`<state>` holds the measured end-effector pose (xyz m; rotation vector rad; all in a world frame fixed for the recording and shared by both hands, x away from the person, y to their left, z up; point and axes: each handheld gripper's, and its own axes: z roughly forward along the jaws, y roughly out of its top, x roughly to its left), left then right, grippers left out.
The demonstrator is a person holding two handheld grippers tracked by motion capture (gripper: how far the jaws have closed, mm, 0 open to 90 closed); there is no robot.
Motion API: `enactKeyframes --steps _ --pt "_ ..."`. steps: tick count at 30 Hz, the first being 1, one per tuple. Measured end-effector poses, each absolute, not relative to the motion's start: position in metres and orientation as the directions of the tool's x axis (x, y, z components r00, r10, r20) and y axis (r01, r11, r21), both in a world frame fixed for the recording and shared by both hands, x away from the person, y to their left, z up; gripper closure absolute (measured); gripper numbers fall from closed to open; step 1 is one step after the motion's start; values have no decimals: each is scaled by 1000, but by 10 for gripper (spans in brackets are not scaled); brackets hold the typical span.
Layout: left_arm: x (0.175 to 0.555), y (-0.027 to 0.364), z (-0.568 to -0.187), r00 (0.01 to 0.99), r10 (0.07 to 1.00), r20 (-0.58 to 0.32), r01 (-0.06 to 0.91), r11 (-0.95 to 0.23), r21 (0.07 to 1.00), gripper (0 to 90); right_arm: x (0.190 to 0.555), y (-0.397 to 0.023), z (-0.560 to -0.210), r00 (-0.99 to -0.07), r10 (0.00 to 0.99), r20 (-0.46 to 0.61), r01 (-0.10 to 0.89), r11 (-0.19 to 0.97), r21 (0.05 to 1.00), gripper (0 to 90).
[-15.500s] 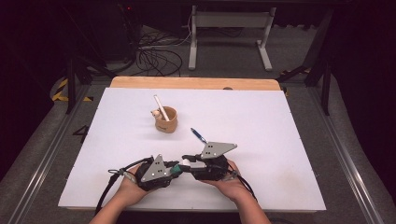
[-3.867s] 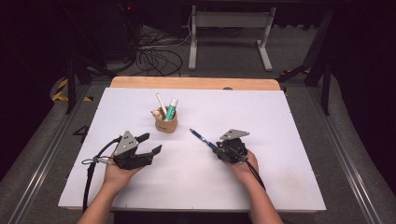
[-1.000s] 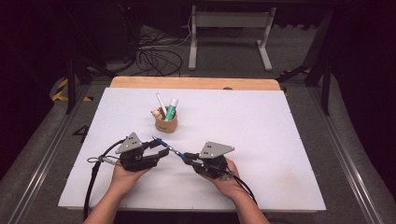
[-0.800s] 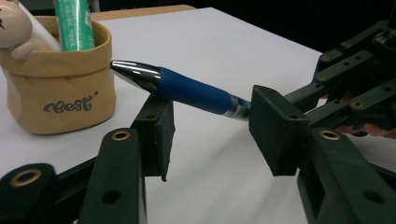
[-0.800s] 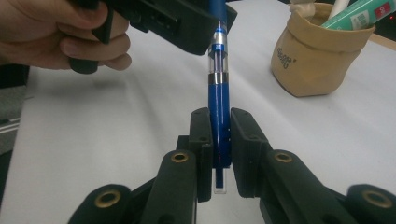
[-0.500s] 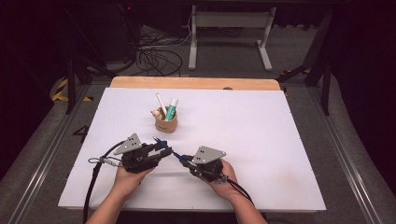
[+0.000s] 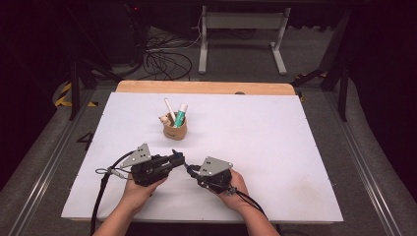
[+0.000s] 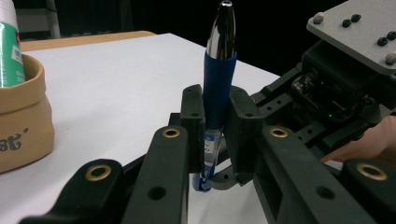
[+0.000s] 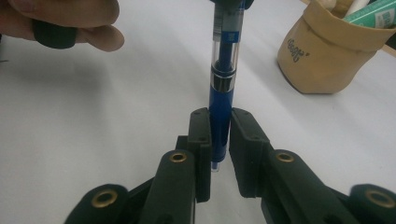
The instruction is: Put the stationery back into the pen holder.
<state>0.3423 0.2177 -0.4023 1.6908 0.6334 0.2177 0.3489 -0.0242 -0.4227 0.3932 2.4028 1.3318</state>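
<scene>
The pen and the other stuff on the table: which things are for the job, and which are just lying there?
For the job:
- pen, held at both ends
- left gripper, fingers just closed on the pen
- right gripper, shut on the pen
- cup, holding other pens

Just lying about:
- cables on the floor
- metal stand behind the table

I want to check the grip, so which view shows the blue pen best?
The left gripper view: the blue pen with silver tip stands full length between both tools. The right gripper view shows its clear barrel; the high view shows a sliver.
</scene>
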Motion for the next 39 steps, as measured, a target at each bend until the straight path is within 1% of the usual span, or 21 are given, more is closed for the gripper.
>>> enactKeyframes --steps 1,3,6,9,18,23,25,30,32,35,37,39 --pt "342 218 -402 832 515 -206 291 -89 953 789 349 -24 -423 -895 409 -180 63 514 855 782" --pt "342 218 -401 834 514 -202 285 -87 955 789 349 -23 -423 -891 414 -188 60 518 853 713" --pt "340 216 -400 829 541 -143 255 -137 957 789 350 -23 -423 -894 405 -189 57 522 851 681" --pt "338 212 -398 831 550 -87 227 -191 955 789 349 -23 -422 -896 403 -189 50 514 857 681" --pt "336 209 -397 833 552 -42 203 -233 951 789 346 -22 -420 -887 418 -195 33 481 876 700" --pt "336 209 -396 838 542 -55 207 -223 953 789 346 -22 -419 -883 428 -191 32 461 887 700" --pt "335 208 -396 844 530 -80 223 -212 952 789 346 -22 -419 -880 434 -191 29 451 892 713" --pt "335 209 -396 848 524 -82 215 -199 956 787 345 -21 -419 -885 429 -180 31 442 897 790" --pt "336 209 -396 846 527 -86 217 -192 957 783 344 -21 -419 -884 434 -174 37 435 900 796" --pt "336 210 -396 838 533 -115 230 -156 960 774 345 -21 -419 -888 436 -147 52 412 910 800" --pt "337 212 -395 832 539 -133 235 -125 964 740 346 -21 -419 -889 439 -130 64 400 914 801" --pt "337 214 -395 828 541 -145 238 -105 966 741 347 -22 -420 -892 440 -101 82 378 922 802"
